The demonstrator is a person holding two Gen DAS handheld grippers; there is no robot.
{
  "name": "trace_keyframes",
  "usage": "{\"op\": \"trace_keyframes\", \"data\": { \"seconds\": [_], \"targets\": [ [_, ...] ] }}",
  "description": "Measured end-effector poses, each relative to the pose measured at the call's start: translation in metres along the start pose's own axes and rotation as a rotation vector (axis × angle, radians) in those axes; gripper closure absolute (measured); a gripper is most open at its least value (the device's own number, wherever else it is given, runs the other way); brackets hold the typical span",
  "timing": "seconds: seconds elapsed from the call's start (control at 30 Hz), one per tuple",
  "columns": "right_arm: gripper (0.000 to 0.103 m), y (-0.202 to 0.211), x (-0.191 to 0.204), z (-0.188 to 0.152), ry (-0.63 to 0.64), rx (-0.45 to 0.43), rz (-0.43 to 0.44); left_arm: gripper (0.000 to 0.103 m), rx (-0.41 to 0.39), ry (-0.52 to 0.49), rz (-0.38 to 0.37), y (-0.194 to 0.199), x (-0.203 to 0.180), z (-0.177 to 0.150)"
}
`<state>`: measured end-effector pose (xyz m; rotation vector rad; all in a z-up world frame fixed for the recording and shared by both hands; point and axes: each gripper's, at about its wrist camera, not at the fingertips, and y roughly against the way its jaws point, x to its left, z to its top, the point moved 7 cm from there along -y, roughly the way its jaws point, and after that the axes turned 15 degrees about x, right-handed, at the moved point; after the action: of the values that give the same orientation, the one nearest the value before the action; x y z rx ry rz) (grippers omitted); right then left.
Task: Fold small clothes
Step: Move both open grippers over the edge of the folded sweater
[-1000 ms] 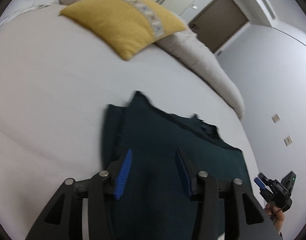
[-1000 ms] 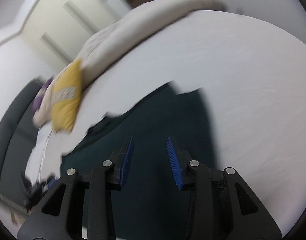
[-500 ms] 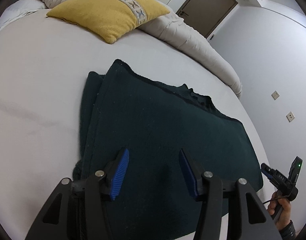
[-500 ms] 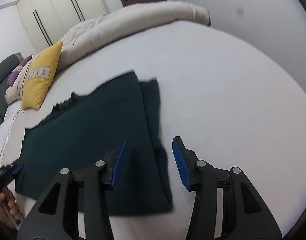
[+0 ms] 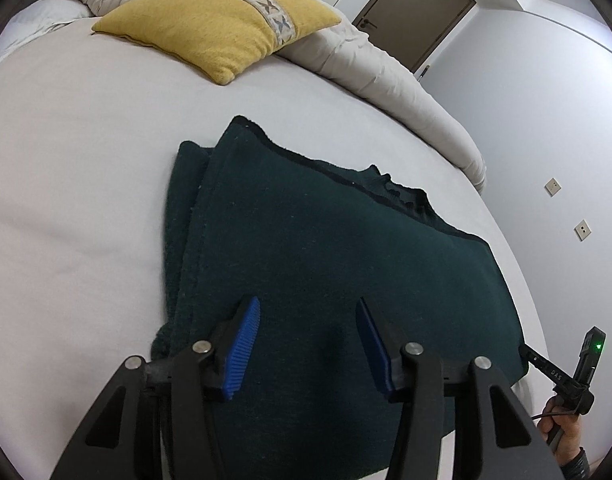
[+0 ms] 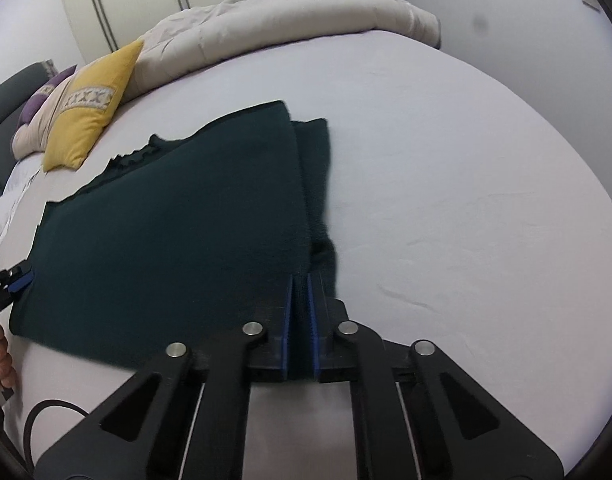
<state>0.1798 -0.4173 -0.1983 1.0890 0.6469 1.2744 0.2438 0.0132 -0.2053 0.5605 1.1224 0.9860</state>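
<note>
A dark green knitted garment point(image 5: 326, 264) lies flat on the white bed, with one side folded in along its left edge. My left gripper point(image 5: 308, 342) is open and hovers over the near left part of the garment, empty. In the right wrist view the same garment point(image 6: 178, 208) lies to the left. My right gripper point(image 6: 300, 304) is shut on the garment's near right corner, with dark cloth pinched between the blue pads. The right gripper also shows in the left wrist view point(image 5: 534, 360) at the garment's right corner.
The white bed sheet point(image 6: 446, 200) spreads to the right. A yellow pillow point(image 5: 222, 20) and a rolled beige duvet point(image 5: 386, 76) lie at the far side. Wardrobes and a brown door point(image 5: 422, 12) stand behind. The bed's right edge meets a grey wall.
My right gripper has come down to the garment's near right corner and closed on it. My left gripper has stayed open over the garment and drawn slightly nearer.
</note>
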Motion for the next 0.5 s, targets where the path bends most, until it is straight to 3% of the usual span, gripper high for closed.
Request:
{"op": "trace_keyframes", "data": {
  "seconds": [0.33, 0.5],
  "targets": [
    [0.1, 0.008, -0.019, -0.015, -0.065, 0.016, 0.021, 0.068, 0.023, 0.002, 0.028, -0.001, 0.007, 0.002],
    [0.096, -0.003, -0.026, -0.018, -0.099, 0.03, 0.081, 0.068, 0.027, -0.005, 0.032, -0.001, 0.008, 0.002]
  ]
}}
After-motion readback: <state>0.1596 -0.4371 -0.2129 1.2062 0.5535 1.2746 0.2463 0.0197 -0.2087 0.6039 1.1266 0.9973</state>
